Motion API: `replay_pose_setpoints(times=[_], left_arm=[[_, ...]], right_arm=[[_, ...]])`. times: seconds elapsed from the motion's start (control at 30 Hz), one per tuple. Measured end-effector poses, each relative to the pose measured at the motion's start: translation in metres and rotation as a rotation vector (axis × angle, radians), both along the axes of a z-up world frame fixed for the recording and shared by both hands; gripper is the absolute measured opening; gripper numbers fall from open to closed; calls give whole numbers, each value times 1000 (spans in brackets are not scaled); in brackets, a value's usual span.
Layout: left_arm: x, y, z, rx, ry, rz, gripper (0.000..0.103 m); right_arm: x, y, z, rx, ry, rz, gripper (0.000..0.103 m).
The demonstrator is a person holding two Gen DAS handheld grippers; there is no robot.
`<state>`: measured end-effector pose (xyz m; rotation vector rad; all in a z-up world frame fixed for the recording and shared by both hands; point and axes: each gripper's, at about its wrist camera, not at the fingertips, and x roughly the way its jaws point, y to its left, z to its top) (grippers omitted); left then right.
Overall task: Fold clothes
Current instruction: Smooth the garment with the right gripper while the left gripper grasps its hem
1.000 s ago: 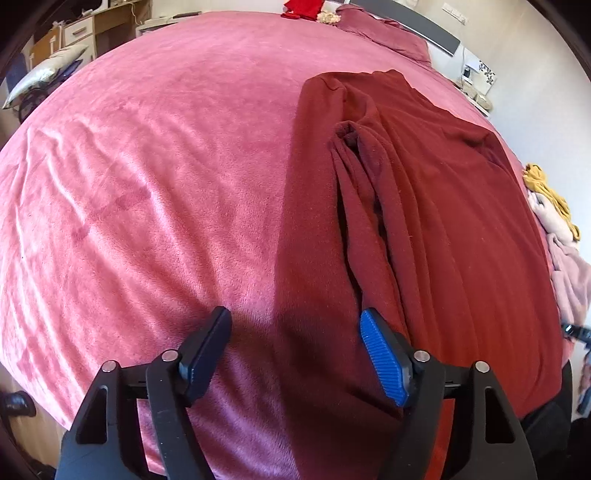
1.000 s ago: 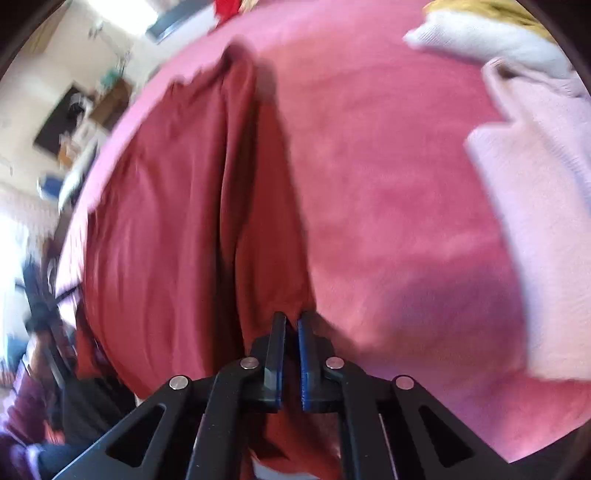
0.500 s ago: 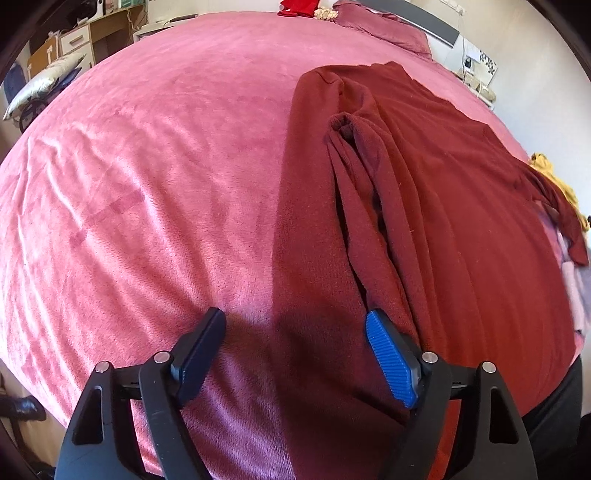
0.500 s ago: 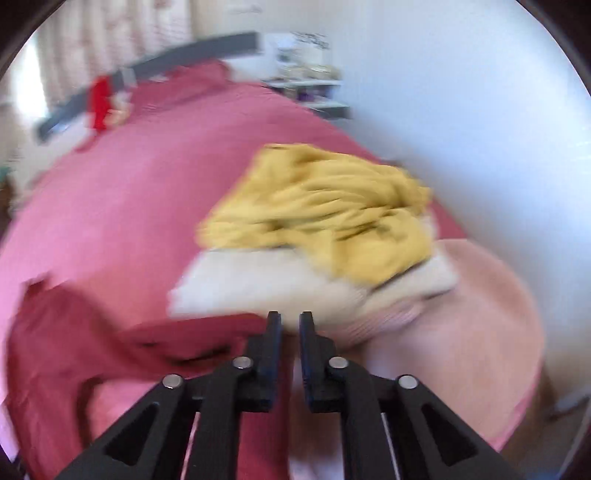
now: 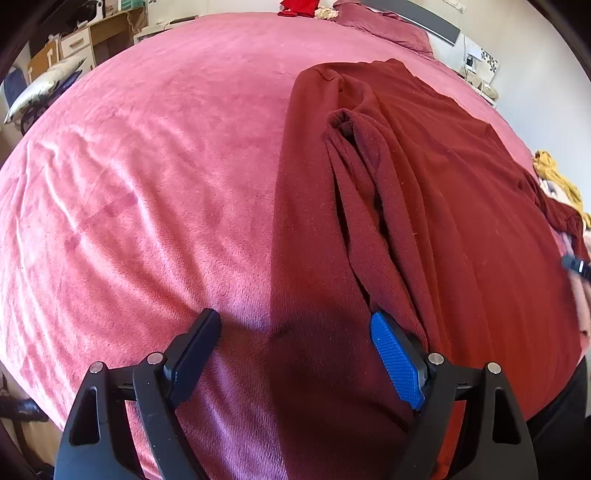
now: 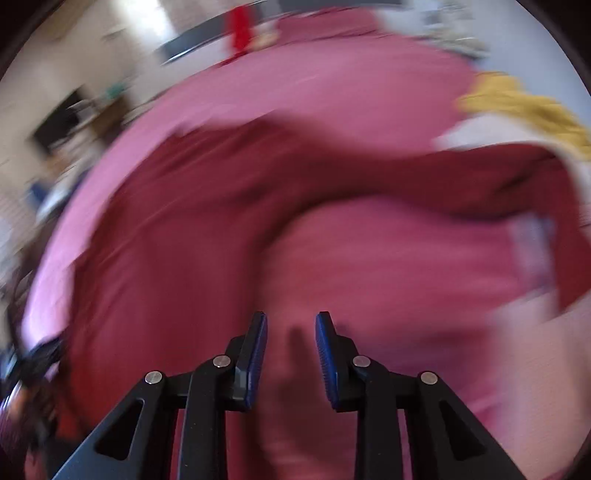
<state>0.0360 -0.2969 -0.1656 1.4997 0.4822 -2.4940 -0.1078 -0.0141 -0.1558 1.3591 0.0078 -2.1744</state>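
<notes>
A dark red sweater point(image 5: 436, 206) lies spread on the pink bed, one sleeve folded along its body. My left gripper point(image 5: 295, 332) is open and empty, low over the sweater's near left edge. In the blurred right wrist view the sweater point(image 6: 207, 206) shows with its other sleeve stretched out to the right toward the clothes pile. My right gripper point(image 6: 290, 332) is open and empty above the pink blanket, apart from the sleeve.
The pink blanket point(image 5: 155, 177) covers the bed. A pile with a yellow garment point(image 6: 517, 107) and pale pink clothes point(image 6: 532, 236) lies at the right. Drawers and clutter point(image 5: 74, 48) stand beyond the bed's far left. A pillow point(image 5: 384, 22) lies at the head.
My right gripper was shut on the sweater's sleeve, pulled it out to the right toward the pile, then opened and let go. My left gripper has barely moved.
</notes>
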Motion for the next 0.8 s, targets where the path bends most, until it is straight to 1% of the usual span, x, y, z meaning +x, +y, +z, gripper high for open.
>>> replay_pose_setpoints(times=[0.03,0.1,0.13,0.17,0.23,0.27,0.33,0.43,0.5,0.57,0.67,0.73,0.8], left_arm=[[2,-2,1,9,3,5,79],[6,-7,4,36,12,16,67],[8,-10,5,56,18,22,60],[10,-13,5,71,22,26,57],[15,-19,7,98,27,32,39],[17,-22,7,116,28,32,35],[15,-22,7,167,30,27,10],[21,-23,13,203,36,11,4],[25,-25,17,217,35,-3,3],[29,-31,19,263,34,-1,3],[23,-38,24,320,53,26,3],[24,-52,36,333,83,55,3],[24,-71,51,320,115,91,2]], right_arm=[[14,-17,-2,-25,-6,53,27],[35,-47,1,-39,16,146,29],[43,-61,1,-19,30,190,29],[50,-74,1,16,42,233,29],[60,-90,-1,73,69,288,29],[63,-96,-3,97,71,308,29],[65,-93,4,91,111,287,27],[66,-84,18,60,187,230,27],[69,-77,31,33,232,198,27],[68,-78,36,-18,232,224,28],[75,-91,29,-7,236,297,28],[80,-100,23,22,230,325,28],[84,-102,20,22,208,331,28]])
